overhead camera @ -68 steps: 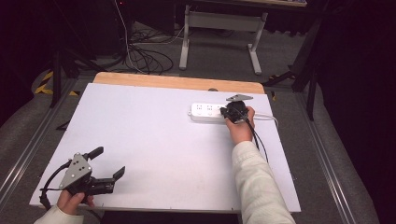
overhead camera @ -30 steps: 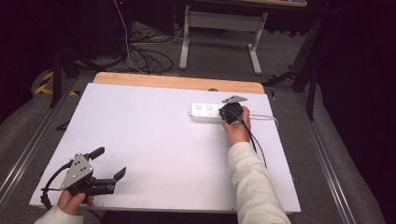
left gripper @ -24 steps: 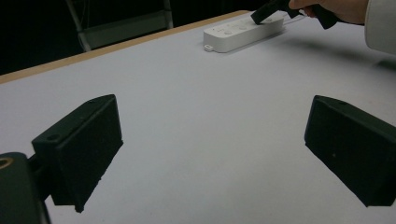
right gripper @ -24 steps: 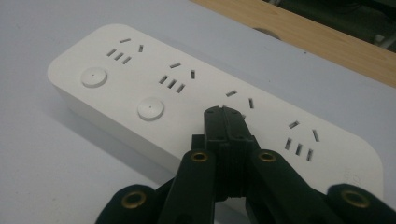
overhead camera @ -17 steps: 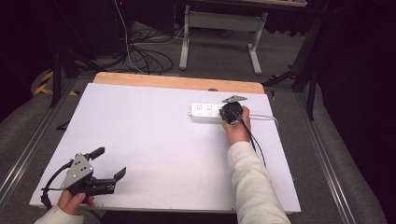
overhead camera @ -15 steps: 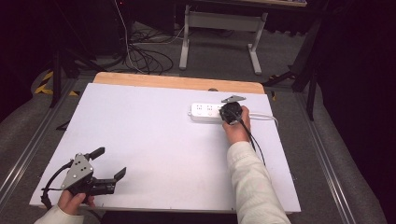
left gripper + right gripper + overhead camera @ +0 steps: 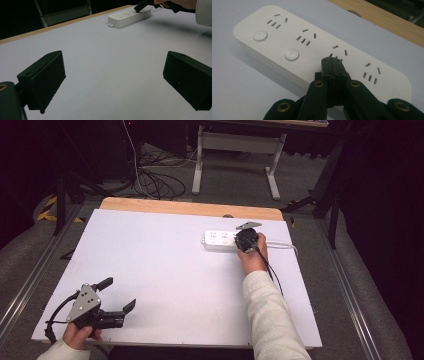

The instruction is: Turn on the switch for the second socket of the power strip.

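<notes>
A white power strip [image 7: 216,240] [image 7: 274,42] [image 7: 125,18] lies flat at the back right of the white table top [image 7: 165,265]. It has several socket groups and two round buttons in sight. My right gripper [image 7: 240,244] [image 7: 332,62] is shut with nothing between its jaws. Its tips are set on the strip's top just below the third socket group, hiding what lies under them. In the left gripper view the right gripper [image 7: 139,7] slants down onto the strip. My left gripper [image 7: 118,294] [image 7: 116,80] is held low at the front left corner, open and empty.
The strip's white cord [image 7: 282,244] runs right toward the table edge. A wooden border [image 7: 190,209] lines the far side. Beyond it, on the floor, are a desk frame [image 7: 235,150] and loose cables [image 7: 155,180]. Metal rails [image 7: 350,290] flank the table.
</notes>
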Demonstrator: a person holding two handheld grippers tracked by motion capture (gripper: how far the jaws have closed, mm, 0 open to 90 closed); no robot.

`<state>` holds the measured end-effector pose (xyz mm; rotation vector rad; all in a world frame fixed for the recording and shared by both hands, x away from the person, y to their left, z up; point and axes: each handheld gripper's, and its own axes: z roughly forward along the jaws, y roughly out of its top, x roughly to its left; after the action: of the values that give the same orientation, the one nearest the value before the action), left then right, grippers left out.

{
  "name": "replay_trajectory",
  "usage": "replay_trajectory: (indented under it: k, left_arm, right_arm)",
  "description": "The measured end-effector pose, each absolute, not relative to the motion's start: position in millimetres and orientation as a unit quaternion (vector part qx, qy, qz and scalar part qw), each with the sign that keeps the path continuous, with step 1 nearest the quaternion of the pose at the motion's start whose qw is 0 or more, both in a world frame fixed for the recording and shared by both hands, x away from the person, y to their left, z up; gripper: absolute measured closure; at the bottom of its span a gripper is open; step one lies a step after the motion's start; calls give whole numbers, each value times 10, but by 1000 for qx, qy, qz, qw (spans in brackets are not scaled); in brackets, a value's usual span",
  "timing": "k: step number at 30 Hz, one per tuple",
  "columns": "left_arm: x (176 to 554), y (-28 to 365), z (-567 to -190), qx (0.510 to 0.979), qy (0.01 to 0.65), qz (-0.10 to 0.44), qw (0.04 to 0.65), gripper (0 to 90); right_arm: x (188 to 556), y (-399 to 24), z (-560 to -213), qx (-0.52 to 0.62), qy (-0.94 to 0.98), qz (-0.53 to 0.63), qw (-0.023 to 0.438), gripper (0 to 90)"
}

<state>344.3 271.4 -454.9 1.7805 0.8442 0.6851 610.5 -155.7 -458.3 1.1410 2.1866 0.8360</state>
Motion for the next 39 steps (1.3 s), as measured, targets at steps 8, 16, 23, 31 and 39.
replay_trajectory:
  k: [8, 16, 23, 31, 39]
  left_arm:
    - [3447, 2709, -4550, 738, 349, 282, 504, 47]
    - [3449, 2723, -4543, 737, 349, 285, 503, 47]
    - [3453, 2707, -4545, 739, 347, 284, 502, 47]
    - [3450, 2704, -4544, 740, 347, 285, 502, 47]
    - [3449, 2709, -4543, 739, 347, 284, 503, 47]
  right_arm:
    - [6120, -1538, -4578, 421, 814, 307, 258, 900]
    - [6098, -1565, -4557, 424, 810, 300, 271, 900]
    - [6010, -1697, -4466, 429, 793, 353, 250, 900]
    - [5956, -1711, -4364, 420, 791, 365, 255, 900]
    - [5939, -1711, -4331, 414, 793, 371, 250, 900]
